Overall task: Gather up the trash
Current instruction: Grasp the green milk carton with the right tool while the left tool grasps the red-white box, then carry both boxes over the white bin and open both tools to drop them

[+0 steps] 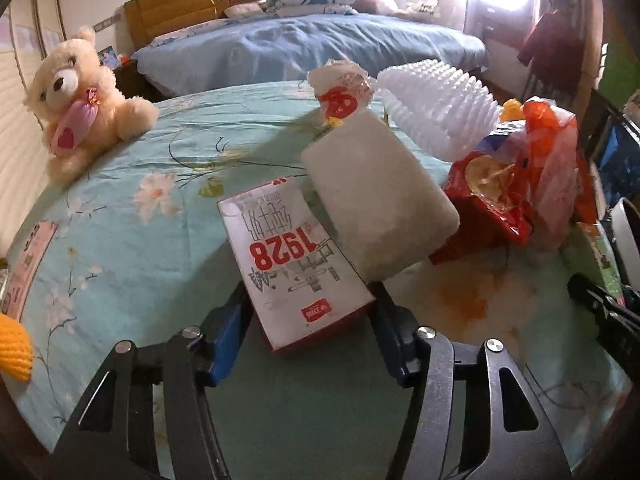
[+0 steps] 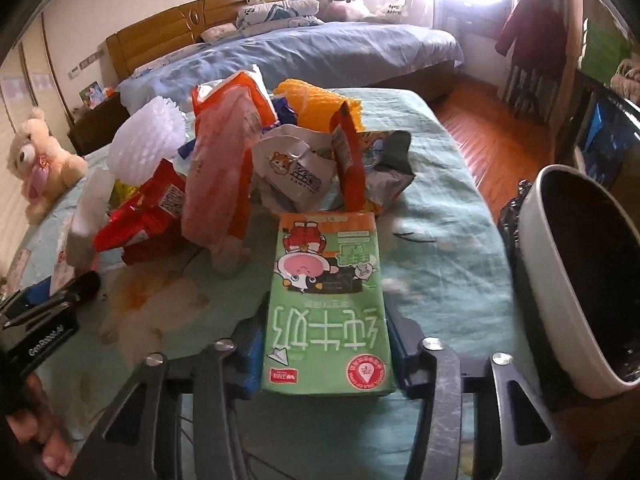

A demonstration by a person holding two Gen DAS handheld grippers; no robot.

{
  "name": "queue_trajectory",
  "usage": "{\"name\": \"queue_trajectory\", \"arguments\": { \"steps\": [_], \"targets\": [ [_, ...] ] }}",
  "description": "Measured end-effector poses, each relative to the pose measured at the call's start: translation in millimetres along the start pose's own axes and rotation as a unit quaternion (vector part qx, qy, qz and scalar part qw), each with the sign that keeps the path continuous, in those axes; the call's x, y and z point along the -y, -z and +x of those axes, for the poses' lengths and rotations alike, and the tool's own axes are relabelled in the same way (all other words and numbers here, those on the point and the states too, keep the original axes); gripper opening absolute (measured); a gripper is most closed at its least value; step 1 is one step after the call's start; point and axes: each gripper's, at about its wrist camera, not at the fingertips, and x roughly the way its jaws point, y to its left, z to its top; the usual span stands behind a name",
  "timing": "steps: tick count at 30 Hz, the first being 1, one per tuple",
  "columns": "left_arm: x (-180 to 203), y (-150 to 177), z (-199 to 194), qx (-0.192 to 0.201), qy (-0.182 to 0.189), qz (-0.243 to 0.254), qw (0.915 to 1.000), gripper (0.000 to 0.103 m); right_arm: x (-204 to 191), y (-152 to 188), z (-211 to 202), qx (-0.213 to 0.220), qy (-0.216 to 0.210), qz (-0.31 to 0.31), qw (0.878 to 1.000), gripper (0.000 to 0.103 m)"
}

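In the left wrist view my left gripper [image 1: 310,300] is shut on the near end of a white and red carton [image 1: 296,264] printed "1928", its blue pads against both sides. A white foam block [image 1: 380,200] lies just beyond, partly over the carton. In the right wrist view my right gripper [image 2: 325,320] is shut on a green milk carton [image 2: 328,300], with the pads pressed on its long sides. Behind it is a heap of trash: a red snack bag [image 2: 140,216], an orange plastic bag [image 2: 224,152], a crumpled grey wrapper [image 2: 296,168] and white foam netting [image 2: 148,140].
A white bin with a black liner [image 2: 560,280] stands close on the right. All of this lies on a bed with a light green flowered sheet [image 1: 120,220]. A teddy bear [image 1: 80,100] sits at its far left. A second bed with blue bedding [image 1: 320,44] is behind.
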Motion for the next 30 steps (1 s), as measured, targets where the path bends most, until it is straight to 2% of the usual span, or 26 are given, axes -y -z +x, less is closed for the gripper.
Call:
{"name": "queue_trajectory", "arguments": {
  "steps": [2, 10, 15, 30],
  "targets": [
    [-2, 4, -7, 0.010, 0.003, 0.007, 0.9999, 0.057, 2, 4, -4, 0.003, -0.004, -0.003, 1.000, 0.049],
    [1, 28, -47, 0.029, 0.070, 0.020, 0.9969, 0.056, 21, 22, -41, 0.034, -0.036, 0.006, 0.999, 0.049],
    [26, 37, -70, 0.042, 0.107, 0.046, 0.9923, 0.055, 34, 30, -58, 0.038, -0.048, 0.028, 0.998, 0.049],
    [93, 44, -98, 0.068, 0.163, 0.125, 0.9763, 0.055, 63, 43, -84, 0.055, -0.051, 0.061, 0.995, 0.049]
  ]
}}
